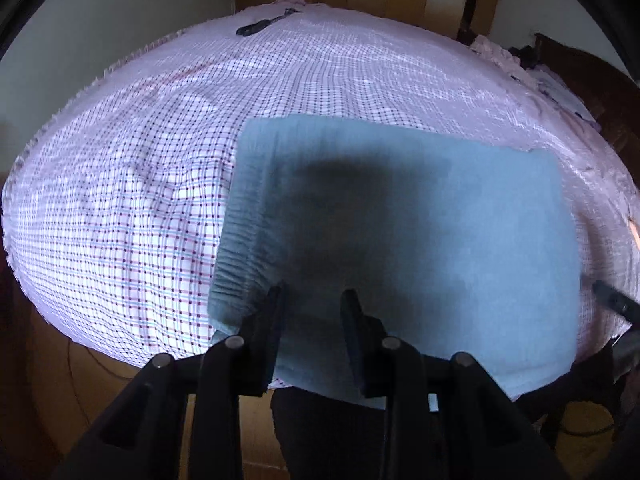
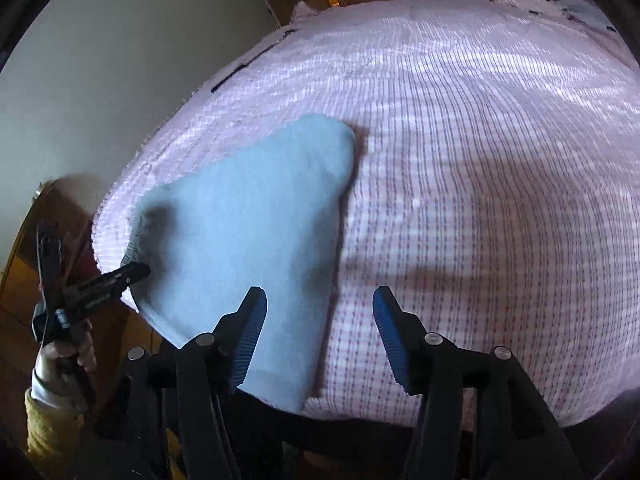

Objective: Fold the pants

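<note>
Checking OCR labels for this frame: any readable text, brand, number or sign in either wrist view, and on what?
No text can be read in either view.
Left gripper: a small pale marking on its side in the right wrist view, too blurred to read.
Folded blue pants: no label or print shows.
Checked bedsheet: woven pattern only, no writing.
Right gripper: ribbed blue pads on its fingers, no lettering.

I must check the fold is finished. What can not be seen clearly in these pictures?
- Left wrist view: near edge of the blue pants is hidden behind the left hand-held gripper; a dark shadow covers the middle.
- Right wrist view: the pants are blurred, so layers cannot be counted.
- Dark object on the far bedsheet: too small.
</note>
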The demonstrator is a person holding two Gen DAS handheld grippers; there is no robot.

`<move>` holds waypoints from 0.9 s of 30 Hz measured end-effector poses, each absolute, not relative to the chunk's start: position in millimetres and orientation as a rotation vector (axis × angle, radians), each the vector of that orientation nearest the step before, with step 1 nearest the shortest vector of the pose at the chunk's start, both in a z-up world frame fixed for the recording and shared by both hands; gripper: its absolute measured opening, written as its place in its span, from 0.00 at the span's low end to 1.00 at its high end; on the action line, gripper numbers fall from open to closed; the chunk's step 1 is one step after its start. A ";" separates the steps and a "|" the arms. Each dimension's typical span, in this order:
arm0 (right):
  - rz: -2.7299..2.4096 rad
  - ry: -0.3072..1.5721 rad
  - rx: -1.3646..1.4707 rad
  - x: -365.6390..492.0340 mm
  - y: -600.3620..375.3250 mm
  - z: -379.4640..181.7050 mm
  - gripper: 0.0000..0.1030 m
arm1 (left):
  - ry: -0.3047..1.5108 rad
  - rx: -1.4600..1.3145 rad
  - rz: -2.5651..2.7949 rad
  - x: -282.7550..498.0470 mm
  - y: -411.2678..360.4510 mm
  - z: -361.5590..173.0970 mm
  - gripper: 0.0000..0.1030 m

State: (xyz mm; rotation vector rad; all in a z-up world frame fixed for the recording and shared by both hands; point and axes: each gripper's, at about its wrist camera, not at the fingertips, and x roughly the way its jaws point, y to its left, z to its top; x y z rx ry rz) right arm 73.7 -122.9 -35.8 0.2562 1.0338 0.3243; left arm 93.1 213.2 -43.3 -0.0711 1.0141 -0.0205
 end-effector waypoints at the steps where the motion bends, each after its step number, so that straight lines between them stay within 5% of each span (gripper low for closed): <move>1: 0.324 1.041 0.257 74.1 -123.2 -39.4 0.48 | 1.014 -0.078 -0.020 93.2 213.6 -43.0 0.30; 17: 0.344 1.083 0.359 85.9 -125.6 -78.0 0.65 | 0.990 -0.061 -0.012 81.0 212.9 -19.8 0.30; 27: 0.422 1.049 0.426 91.3 -118.4 -69.5 0.64 | 1.007 -0.098 -0.011 85.1 218.8 -33.8 0.31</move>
